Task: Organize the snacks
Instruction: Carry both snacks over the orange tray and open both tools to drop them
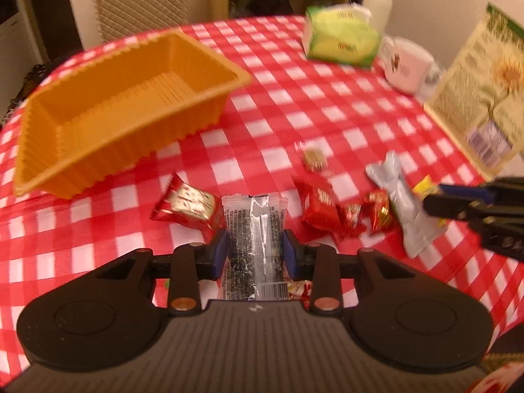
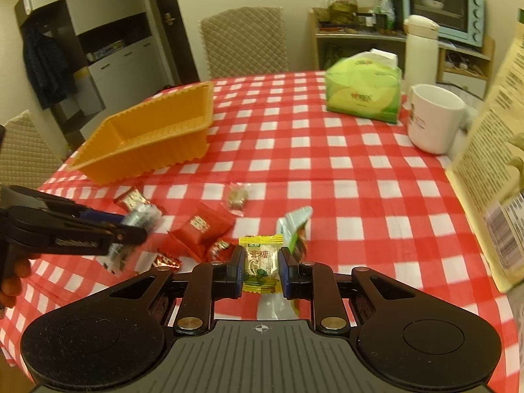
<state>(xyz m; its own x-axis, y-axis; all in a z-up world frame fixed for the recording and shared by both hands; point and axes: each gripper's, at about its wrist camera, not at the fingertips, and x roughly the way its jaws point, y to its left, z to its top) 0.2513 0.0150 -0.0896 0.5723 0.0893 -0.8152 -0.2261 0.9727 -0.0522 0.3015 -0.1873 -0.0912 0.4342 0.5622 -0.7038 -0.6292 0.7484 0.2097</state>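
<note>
Two packets are pinched: my left gripper (image 1: pixel 254 245) clamps the silver packet (image 1: pixel 252 229), my right gripper (image 2: pixel 261 270) the yellow candy (image 2: pixel 261 262). The orange basket (image 1: pixel 98 124) sits empty (several red snacks (image 2: pixel 199 226) remain on the tablecloth (image 2: pixel 327 180)).

We note a red-and-white checked tablecloth (image 2: pixel 327 170) and a plain orange basket (image 2: pixel 157 137). The left gripper (image 1: pixel 254 249) has blue pads and clamps a clear packet with black speckles (image 1: pixel 252 239). The right gripper (image 2: pixel 261 267) clamps a yellow candy (image 2: pixel 261 262). Red wrappers (image 2: pixel 199 226) lie nearby; the tissue pack (image 2: pixel 363 95) is green, the mug (image 2: pixel 432 118) white
</note>
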